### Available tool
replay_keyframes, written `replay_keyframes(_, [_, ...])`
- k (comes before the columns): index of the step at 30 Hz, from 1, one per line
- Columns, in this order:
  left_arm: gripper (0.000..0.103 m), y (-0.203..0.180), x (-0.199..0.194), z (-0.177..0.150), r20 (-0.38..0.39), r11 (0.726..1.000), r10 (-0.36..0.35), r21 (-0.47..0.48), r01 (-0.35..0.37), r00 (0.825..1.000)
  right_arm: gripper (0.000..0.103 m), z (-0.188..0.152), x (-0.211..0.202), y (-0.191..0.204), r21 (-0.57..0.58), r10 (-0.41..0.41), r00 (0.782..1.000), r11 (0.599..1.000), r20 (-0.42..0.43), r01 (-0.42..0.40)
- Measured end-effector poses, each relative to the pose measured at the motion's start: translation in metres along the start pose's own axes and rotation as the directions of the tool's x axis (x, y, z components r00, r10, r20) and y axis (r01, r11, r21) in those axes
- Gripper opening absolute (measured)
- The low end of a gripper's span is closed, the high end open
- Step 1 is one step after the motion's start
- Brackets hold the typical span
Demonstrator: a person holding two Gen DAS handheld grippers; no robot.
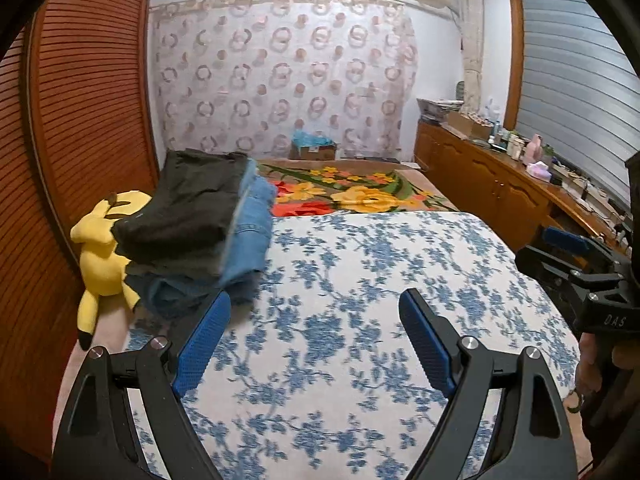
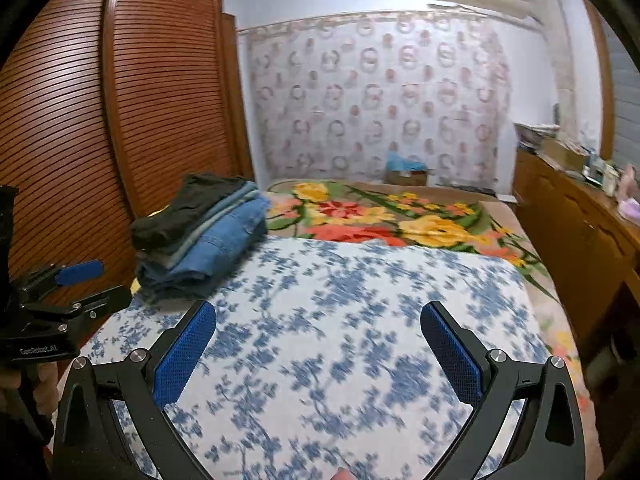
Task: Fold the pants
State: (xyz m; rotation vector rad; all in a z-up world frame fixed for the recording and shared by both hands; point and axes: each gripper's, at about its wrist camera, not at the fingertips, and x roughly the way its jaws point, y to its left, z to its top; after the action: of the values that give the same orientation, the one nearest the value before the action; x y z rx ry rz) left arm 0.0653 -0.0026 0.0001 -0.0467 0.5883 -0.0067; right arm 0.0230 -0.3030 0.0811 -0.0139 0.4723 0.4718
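Note:
A stack of folded pants (image 1: 200, 224) lies at the left of the bed, dark pants on top and blue jeans under them; it also shows in the right wrist view (image 2: 200, 232). My left gripper (image 1: 316, 300) is open and empty over the blue-flowered white cloth (image 1: 360, 280), just right of the stack. My right gripper (image 2: 318, 312) is open and empty over the same cloth (image 2: 340, 300). Each gripper shows at the edge of the other's view: the right one (image 1: 560, 252), the left one (image 2: 88, 280).
A yellow plush toy (image 1: 100, 248) lies left of the stack by the slatted wooden wardrobe (image 1: 80, 100). A flowered blanket (image 1: 360, 192) covers the far bed. A cluttered wooden cabinet (image 1: 500, 176) runs along the right. A cardboard box (image 1: 314, 148) sits at the far wall.

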Motion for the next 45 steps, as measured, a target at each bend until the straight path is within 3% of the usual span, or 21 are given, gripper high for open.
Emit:
replay_keyframes(7, [0.087,-0.025,-0.003,0.003,0.006,0.999,-0.033,0.019,0.033,0.999,0.102,-0.009,-0.027,-0.002,0.025,-0.068,0.998,0.997,0.003,0.068])
replay_keyframes(18, [0.087,-0.051,-0.021,0.024,0.051,0.997,-0.062,0.048,0.059,0.997,0.102,-0.009,-0.052,0.002,0.048,-0.098,0.994,0.994,0.053,0.095])
replay_keyframes(31, [0.087,-0.054,-0.056,0.038,0.123,0.996,-0.066,0.065,0.058,0.990,0.102,-0.015,-0.069,0.009,0.036,-0.109,0.984,0.994,0.144,0.105])
replay_keyframes(45, [0.087,-0.053,-0.073,0.042,0.162,0.996,-0.059,0.074,0.048,0.985,0.102,-0.023,-0.068,0.007,0.031,-0.113,0.977,0.994,0.180,0.109])
